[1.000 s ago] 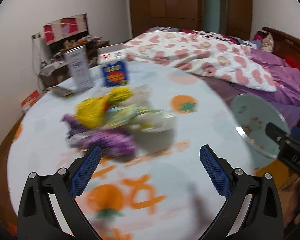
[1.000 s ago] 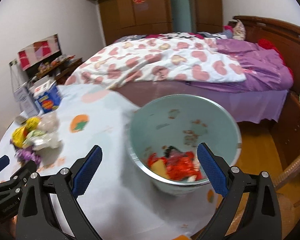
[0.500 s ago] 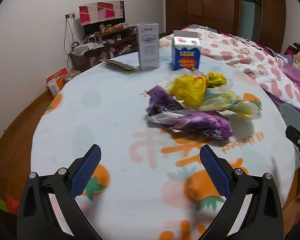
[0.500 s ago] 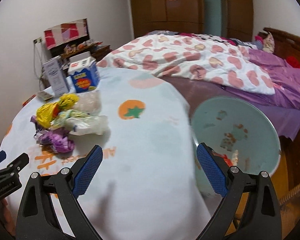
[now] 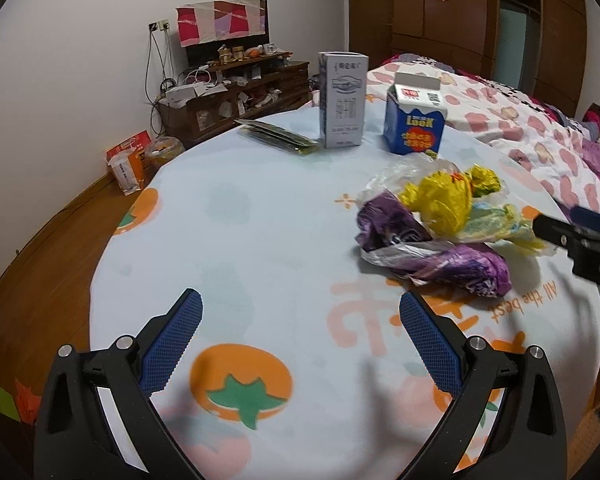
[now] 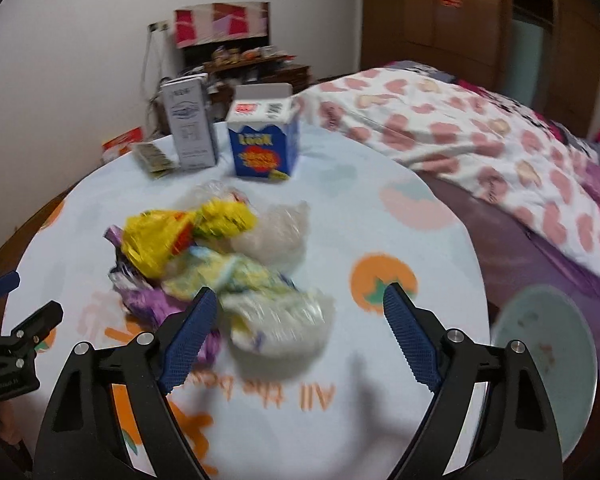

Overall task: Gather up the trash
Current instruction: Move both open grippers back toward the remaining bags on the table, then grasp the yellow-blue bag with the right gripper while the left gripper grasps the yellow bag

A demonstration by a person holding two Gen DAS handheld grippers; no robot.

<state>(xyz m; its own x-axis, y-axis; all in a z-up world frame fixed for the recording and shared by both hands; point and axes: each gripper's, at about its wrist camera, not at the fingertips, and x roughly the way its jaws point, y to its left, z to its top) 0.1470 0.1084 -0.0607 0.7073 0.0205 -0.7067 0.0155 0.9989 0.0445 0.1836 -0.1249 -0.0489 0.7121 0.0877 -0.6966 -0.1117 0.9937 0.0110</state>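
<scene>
A heap of crumpled wrappers and plastic bags (image 5: pixel 440 220), yellow, purple and clear, lies on the round table; it also shows in the right wrist view (image 6: pixel 220 264). My left gripper (image 5: pixel 300 320) is open and empty, low over the table, left of and short of the heap. My right gripper (image 6: pixel 296 312) is open and empty, its jaws standing just before the heap's near clear bag (image 6: pixel 280 320). The pale green trash bin (image 6: pixel 544 364) stands off the table's right edge, with scraps on its inner wall.
A grey carton (image 5: pixel 342 100), a blue "Look" carton (image 5: pixel 414 120) and flat sachets (image 5: pixel 276 136) stand at the table's far side. The tablecloth (image 5: pixel 260 240) bears orange prints. A bed (image 6: pixel 480 128) lies right, a cluttered shelf (image 5: pixel 236 92) far left.
Both grippers have swung left, away from the bin and toward the table. The right gripper has come close to the heap. Both stay open.
</scene>
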